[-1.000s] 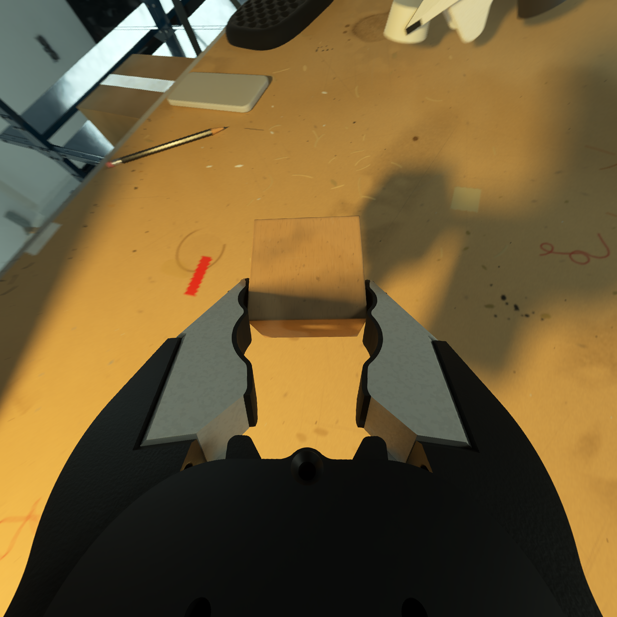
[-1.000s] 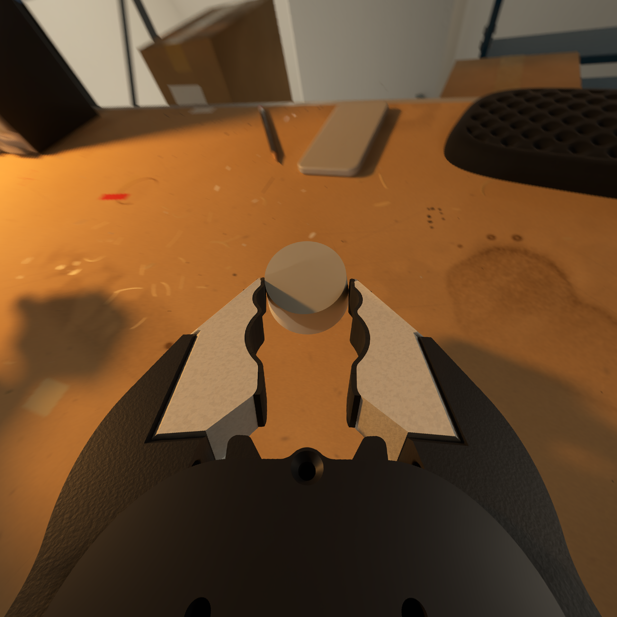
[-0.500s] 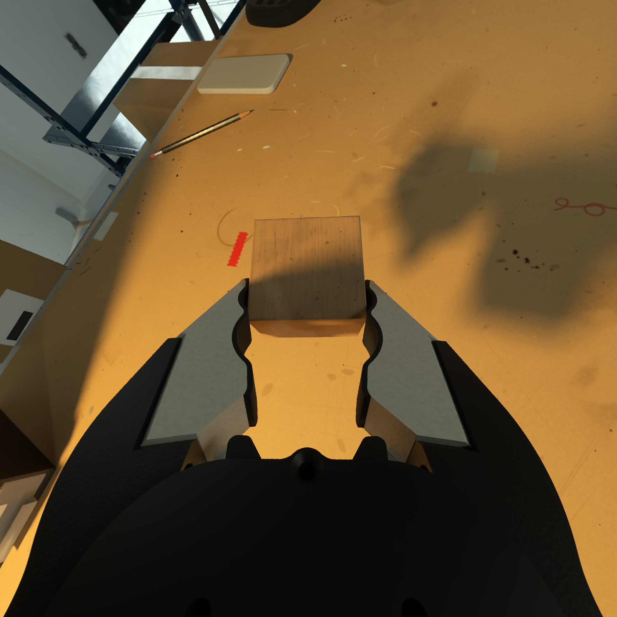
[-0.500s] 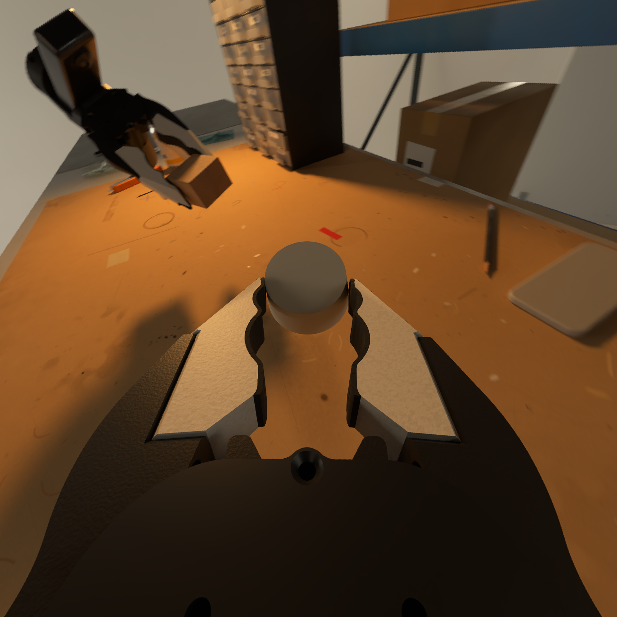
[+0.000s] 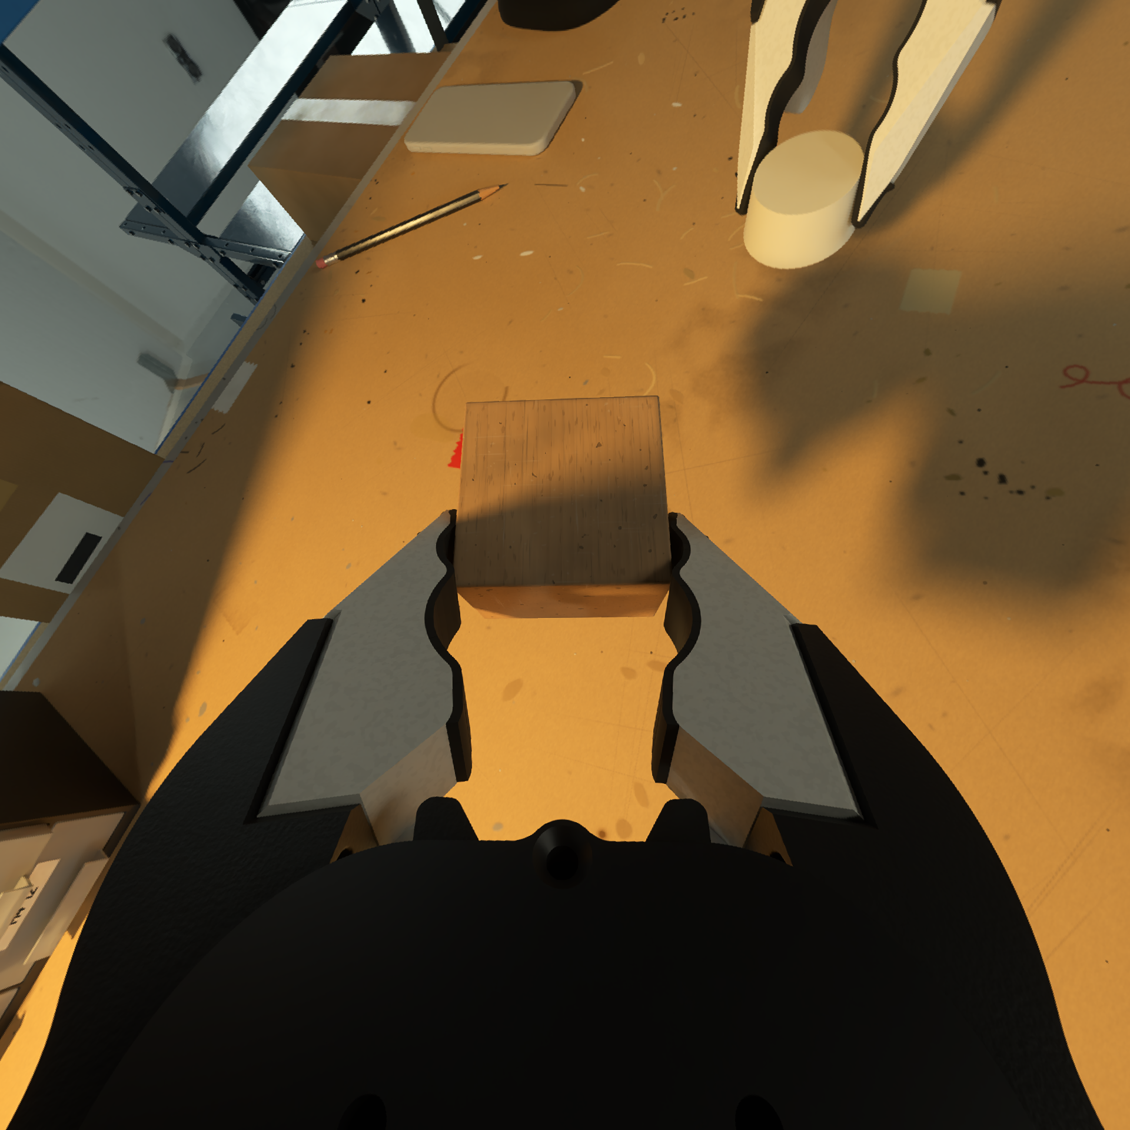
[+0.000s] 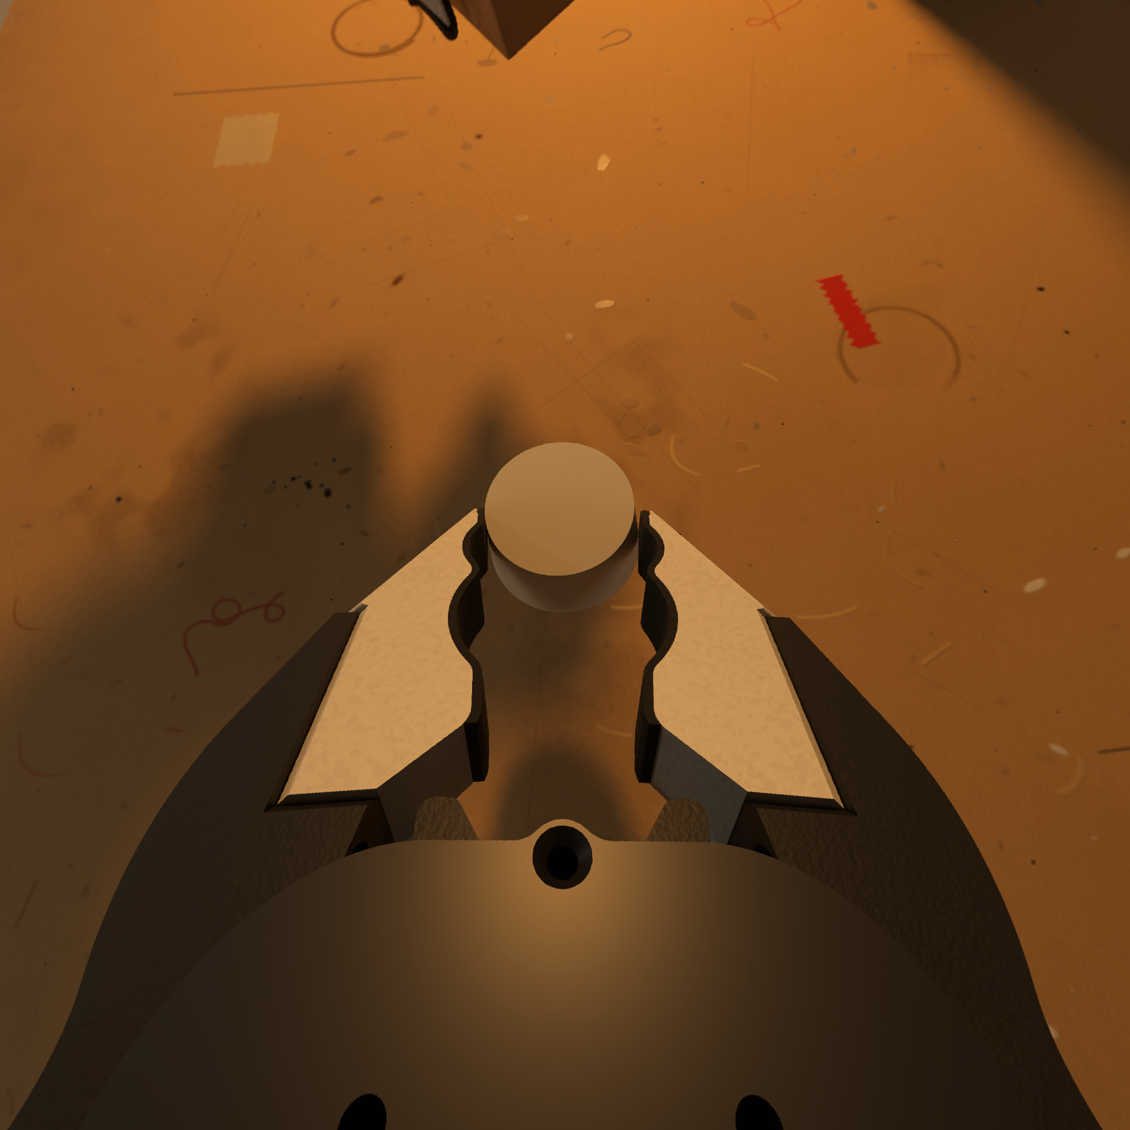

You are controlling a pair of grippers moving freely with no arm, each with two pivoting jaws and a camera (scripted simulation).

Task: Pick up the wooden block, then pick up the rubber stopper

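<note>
My left gripper (image 5: 561, 535) is shut on the wooden block (image 5: 559, 489), a square pale-brown block held between its fingertips above the workbench. My right gripper (image 6: 561, 529) is shut on the rubber stopper (image 6: 559, 520), a short beige cylinder, also held off the bench. In the left wrist view the right gripper (image 5: 801, 202) shows at the top right, pointing down with the stopper (image 5: 798, 199) between its fingers. In the right wrist view a corner of the block (image 6: 510, 24) shows at the top edge.
The orange workbench (image 5: 795, 611) carries a pencil (image 5: 409, 226), a flat beige pad (image 5: 489, 116) and a black mat (image 5: 550, 12) near its far-left edge. Red tape (image 6: 847, 310) marks the bench. Boxes and blue shelving (image 5: 183, 183) stand beyond the left edge.
Both grippers have kept their objects. The right gripper has tilted down towards the bench and has come into the left wrist view. The left view has shifted slightly over the red tape.
</note>
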